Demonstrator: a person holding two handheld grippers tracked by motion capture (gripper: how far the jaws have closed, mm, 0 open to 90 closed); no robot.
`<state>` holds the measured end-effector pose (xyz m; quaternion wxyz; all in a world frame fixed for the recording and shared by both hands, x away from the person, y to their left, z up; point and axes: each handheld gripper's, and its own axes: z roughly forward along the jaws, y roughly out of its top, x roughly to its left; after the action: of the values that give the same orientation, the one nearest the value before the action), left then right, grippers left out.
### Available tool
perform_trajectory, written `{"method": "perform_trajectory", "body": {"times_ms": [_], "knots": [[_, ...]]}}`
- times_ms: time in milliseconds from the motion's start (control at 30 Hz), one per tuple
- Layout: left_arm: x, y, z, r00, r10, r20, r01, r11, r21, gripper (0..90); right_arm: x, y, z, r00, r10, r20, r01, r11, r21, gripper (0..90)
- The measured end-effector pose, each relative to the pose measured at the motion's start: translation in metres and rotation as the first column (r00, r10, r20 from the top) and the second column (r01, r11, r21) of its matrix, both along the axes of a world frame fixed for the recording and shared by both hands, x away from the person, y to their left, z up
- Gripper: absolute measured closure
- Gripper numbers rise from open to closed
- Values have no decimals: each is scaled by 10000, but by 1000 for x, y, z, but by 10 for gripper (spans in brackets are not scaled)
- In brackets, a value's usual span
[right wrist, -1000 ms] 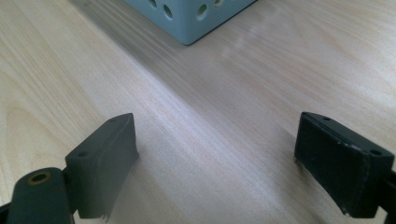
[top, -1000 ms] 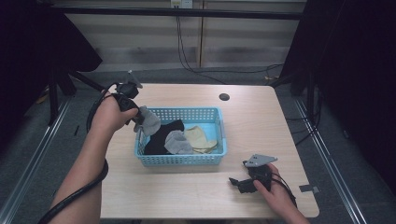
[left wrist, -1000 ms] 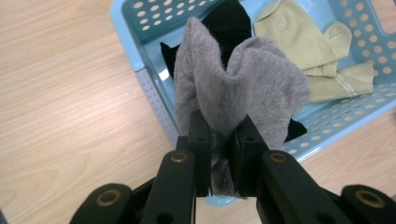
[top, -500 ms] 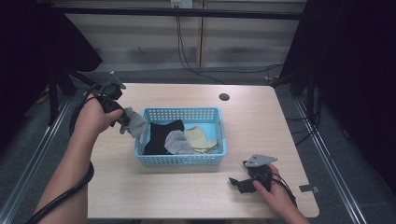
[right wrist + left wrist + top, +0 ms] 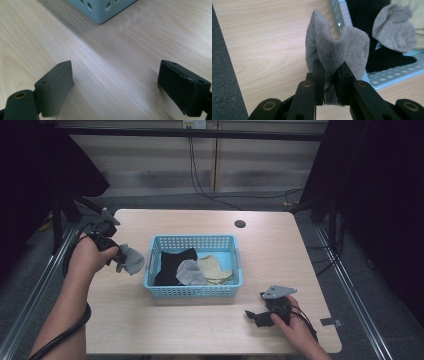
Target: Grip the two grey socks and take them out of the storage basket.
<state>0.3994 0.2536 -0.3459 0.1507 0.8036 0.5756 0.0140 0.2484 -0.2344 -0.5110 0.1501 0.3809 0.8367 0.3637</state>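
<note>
Left gripper view: grey sock (image 5: 337, 50) bunched, pinched in claw (image 5: 329, 75)

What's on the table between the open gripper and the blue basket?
Nothing: the right gripper view shows bare wooden table up to the basket corner.

A: What are the jaws of the left gripper (image 5: 331, 75) pinching?
B: A grey sock (image 5: 337, 47), bunching upward above the worktop (image 5: 267, 47).
A: And to the right?
B: The blue basket (image 5: 392, 75) is holding black cloth (image 5: 387, 58) and another grey sock (image 5: 394, 25).
</note>
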Motion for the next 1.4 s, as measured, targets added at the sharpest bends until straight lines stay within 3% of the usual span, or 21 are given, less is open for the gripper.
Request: {"method": "perform_trajectory", "body": {"times_ms": [300, 533, 867, 967, 1067, 1167, 1267, 1300, 1400], "knots": [[-5, 11, -29, 9992, 211, -347, -206, 9997, 147, 792, 0, 0, 0, 10000, -10, -9, 10, 10000, 3, 122], [-7, 10, -44, 9992, 174, -349, -168, 9997, 173, 781, 0, 0, 0, 10000, 6, 14, -6, 10000, -6, 122], [-9, 8, -73, 9975, 211, -671, -203, 9997, 136, 778, 0, 0, 0, 10000, -9, -11, 9, 10000, -5, 122], [-10, 9, -76, 9971, 247, -721, -231, 9995, 229, 759, 0, 0, 0, 10000, -10, -12, 10, 10000, -2, 122], [-10, 9, -76, 9972, 253, -698, -233, 9993, 298, 676, 0, 0, 0, 10000, -8, -12, 8, 10000, -4, 122], [-11, 9, -71, 9982, 353, -493, -331, 9985, 445, 635, 0, 0, 0, 10000, -10, -13, 10, 10000, -3, 122], [-12, 8, -69, 9975, 397, -581, -381, 9989, 291, 550, 0, 0, 0, 10000, -22, -21, 22, 10000, 2, 122], [-13, 7, -65, 9985, 392, -377, -378, 9986, 365, 536, 0, 0, 0, 10000, -14, -16, 14, 10000, -1, 121], [-14, 7, -60, 9988, 401, -282, -391, 9986, 362, 506, 0, 0, 0, 10000, -12, -13, 12, 10000, -5, 122]]}}
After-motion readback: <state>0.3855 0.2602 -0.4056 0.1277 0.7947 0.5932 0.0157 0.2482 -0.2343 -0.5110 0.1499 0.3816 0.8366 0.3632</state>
